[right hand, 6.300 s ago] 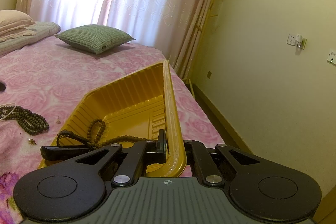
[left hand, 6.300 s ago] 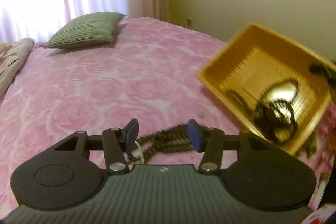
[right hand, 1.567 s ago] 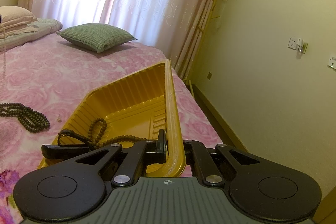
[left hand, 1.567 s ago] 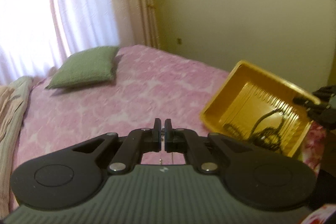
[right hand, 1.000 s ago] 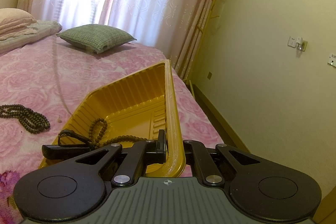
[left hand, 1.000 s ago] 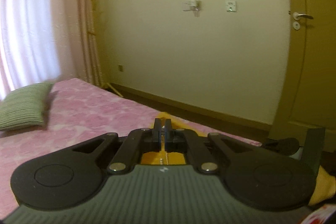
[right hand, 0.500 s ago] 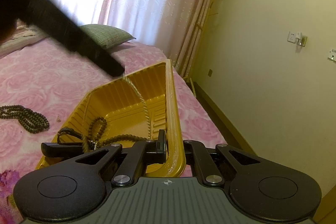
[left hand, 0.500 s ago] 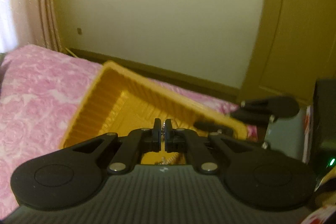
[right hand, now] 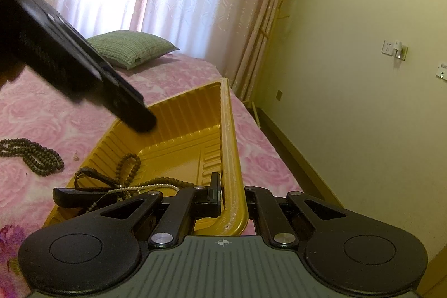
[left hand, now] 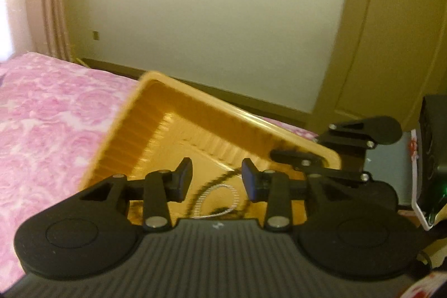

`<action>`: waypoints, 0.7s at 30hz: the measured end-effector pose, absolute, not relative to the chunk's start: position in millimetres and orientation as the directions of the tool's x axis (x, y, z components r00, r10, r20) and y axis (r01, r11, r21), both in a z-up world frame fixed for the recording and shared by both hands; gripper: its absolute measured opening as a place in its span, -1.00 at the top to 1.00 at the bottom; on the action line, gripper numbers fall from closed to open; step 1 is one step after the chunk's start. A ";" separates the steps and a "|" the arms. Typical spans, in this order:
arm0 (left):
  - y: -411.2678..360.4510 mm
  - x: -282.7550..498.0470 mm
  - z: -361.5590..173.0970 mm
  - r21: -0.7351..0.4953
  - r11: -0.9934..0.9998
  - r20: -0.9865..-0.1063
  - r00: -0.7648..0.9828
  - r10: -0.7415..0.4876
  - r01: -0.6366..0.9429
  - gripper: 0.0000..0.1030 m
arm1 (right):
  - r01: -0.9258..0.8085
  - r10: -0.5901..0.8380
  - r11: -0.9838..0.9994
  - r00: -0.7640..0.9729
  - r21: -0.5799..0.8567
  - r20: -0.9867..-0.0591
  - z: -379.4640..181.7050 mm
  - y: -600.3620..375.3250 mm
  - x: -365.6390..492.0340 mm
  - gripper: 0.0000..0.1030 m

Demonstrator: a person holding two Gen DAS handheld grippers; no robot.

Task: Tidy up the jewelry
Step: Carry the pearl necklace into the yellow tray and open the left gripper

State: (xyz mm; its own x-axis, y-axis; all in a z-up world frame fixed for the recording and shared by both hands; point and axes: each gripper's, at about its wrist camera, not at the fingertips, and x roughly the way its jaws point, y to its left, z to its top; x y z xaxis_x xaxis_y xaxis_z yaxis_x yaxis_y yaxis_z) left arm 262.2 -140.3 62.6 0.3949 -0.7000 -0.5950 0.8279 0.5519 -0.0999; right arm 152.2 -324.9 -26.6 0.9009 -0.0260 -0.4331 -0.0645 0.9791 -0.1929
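Pale chain dropped into the tipped yellow tray

The right gripper is clamped on the rim of the yellow tray, tilting it so beads gather at the low end. The left gripper hovers over the tray, jaws spread wide and empty; the thin pale chain lies coiled inside just below. One dark bead necklace waits on the pink bedspread, well apart.
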 end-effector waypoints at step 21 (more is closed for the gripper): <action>44.1 278.1 32.0 -0.024 0.844 -0.649 0.634 -0.421 0.535 0.32 | -0.063 -0.028 0.979 0.898 -0.192 -0.439 -26.8 -326.4 150.1 0.91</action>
